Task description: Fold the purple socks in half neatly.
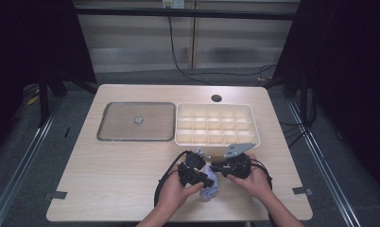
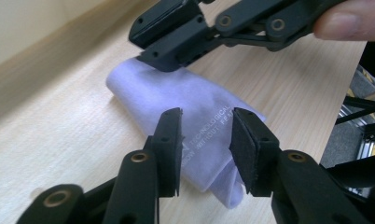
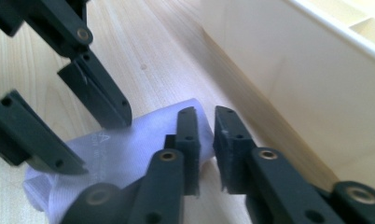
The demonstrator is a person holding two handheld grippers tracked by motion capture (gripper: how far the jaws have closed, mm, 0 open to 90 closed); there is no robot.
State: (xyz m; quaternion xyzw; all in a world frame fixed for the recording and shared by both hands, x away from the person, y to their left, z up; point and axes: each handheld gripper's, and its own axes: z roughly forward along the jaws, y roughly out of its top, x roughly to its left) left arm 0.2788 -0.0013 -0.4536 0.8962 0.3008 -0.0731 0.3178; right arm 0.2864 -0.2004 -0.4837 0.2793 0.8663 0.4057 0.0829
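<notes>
A folded pale lilac cloth (image 1: 210,190) with grey printed lettering lies on the wooden table near its front edge. My left gripper (image 1: 211,179) hovers over the cloth's near part. In the left gripper view its jaws (image 2: 206,115) stand open, one on each side of the cloth (image 2: 195,107), with nothing pinched. My right gripper (image 1: 213,166) comes in from the right. Its jaws (image 3: 205,112) stand a narrow gap apart, at the cloth's (image 3: 129,149) rolled end, and nothing shows between them. Each gripper also appears in the other's view: the right gripper (image 2: 148,51) and the left gripper (image 3: 94,142).
A cream box (image 1: 216,141) divided into several compartments stands just behind the grippers; its wall (image 3: 293,84) is close to my right jaws. Left of it lies a grey rectangular tray (image 1: 117,124) with a small round knob at its centre. A cable hole (image 1: 216,98) is at the table's back.
</notes>
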